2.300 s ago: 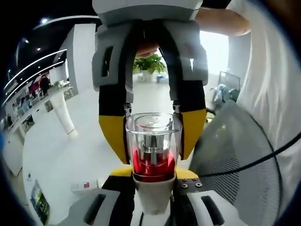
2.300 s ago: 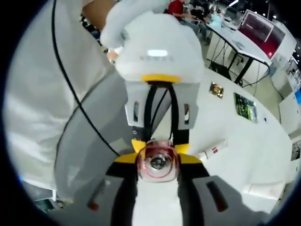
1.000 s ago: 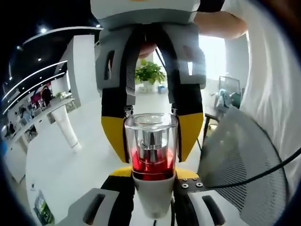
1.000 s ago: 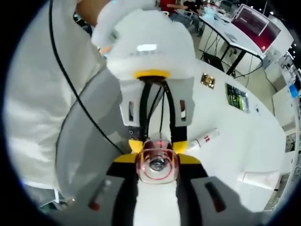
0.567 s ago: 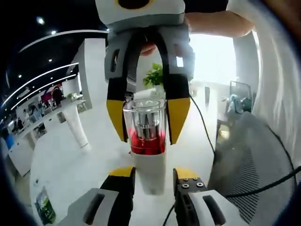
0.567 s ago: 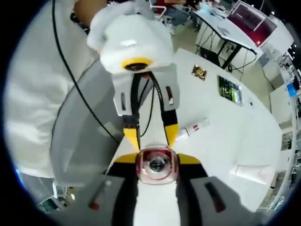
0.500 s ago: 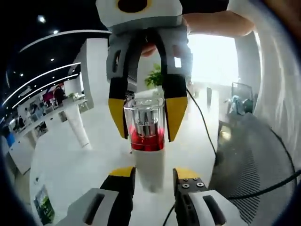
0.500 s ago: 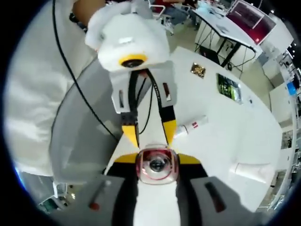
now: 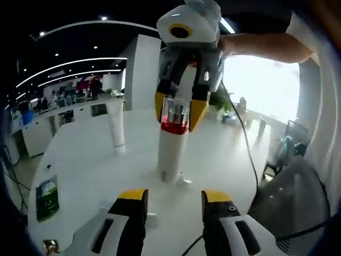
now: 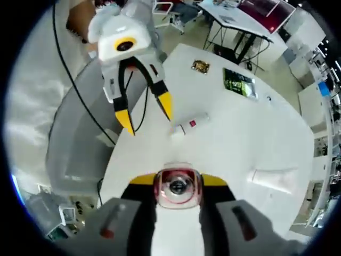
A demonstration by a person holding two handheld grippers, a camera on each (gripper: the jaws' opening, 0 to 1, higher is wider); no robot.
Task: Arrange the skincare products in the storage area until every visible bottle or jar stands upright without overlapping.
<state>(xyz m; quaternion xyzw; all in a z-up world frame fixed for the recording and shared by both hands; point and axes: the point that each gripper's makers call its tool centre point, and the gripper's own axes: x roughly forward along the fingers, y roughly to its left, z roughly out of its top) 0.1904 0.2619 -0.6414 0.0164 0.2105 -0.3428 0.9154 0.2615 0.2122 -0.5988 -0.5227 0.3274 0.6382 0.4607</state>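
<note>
The left gripper (image 9: pixel 168 205) has let go of the bottle (image 9: pixel 172 140) and pulled back. Half a second ago its yellow jaws were right beside the white body; now they are wide open with nothing between them and well apart from it. In the right gripper view the left gripper (image 10: pixel 144 113) hangs open to the far left, away from the bottle (image 10: pixel 177 188).

The right gripper (image 9: pixel 176 109) has stayed on the bottle. Its yellow jaws press the clear cap from both sides, just above the red band, the same as before.

The bottle now stands straight up with its bottom on the table (image 9: pixel 80 170). This bottle looks done, I think, once the right gripper lets go.

More work is left. A small tube with a red mark (image 10: pixel 189 126) lies flat on the table (image 10: pixel 229 138), and a bigger white tube (image 10: pixel 274 178) lies flat far to the right. In the left gripper view a tall white tube (image 9: pixel 115 128) stands upright on the far left.

The table is round, white and smooth. A green card (image 10: pixel 238 83) and a small gold thing (image 10: pixel 200 66) lie near its far edge. The room is a big bright office with desks, people far off, a plant (image 9: pixel 219 100) by the window, and a mesh chair (image 9: pixel 290 197) close by.
</note>
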